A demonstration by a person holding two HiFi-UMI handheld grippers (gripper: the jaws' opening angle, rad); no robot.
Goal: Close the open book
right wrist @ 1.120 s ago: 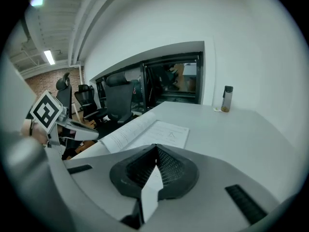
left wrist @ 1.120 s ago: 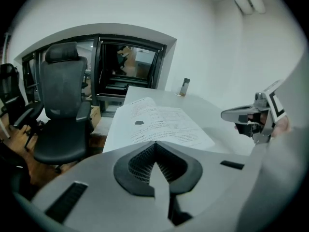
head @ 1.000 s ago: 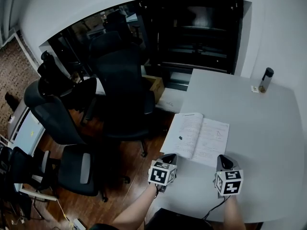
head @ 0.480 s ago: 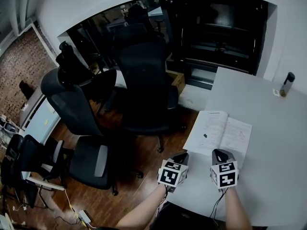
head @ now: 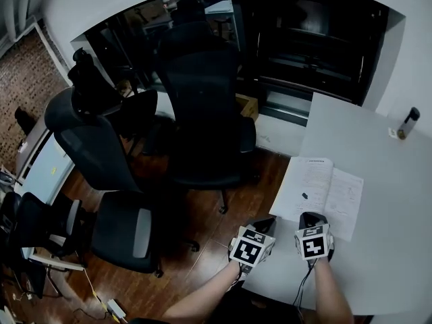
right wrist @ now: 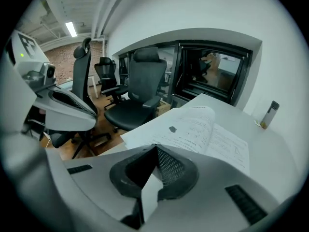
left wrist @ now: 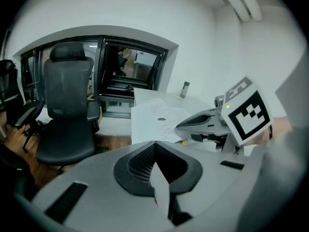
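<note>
An open book (head: pixel 318 193) lies flat on the grey table (head: pixel 395 241), its left page by the table's left edge. A small dark mark sits on that page. My left gripper (head: pixel 267 224) is shut and empty, hanging at the table's near left edge, short of the book's near left corner. Just before the book's near edge, below the spine, my right gripper (head: pixel 310 219) is shut on nothing. In the left gripper view, the book (left wrist: pixel 155 117) lies ahead of the shut left gripper (left wrist: pixel 154 144). The right gripper (right wrist: pixel 155 147) looks over the book (right wrist: pixel 200 128).
A dark bottle (head: pixel 408 122) stands at the table's far right corner beside a small card. Several black office chairs (head: pixel 202 106) crowd the wooden floor left of the table. Dark glass partitions run behind them.
My right gripper has swung left and lower, from off the right page's near corner to below the spine. The left gripper drifted slightly left. The head view has panned left.
</note>
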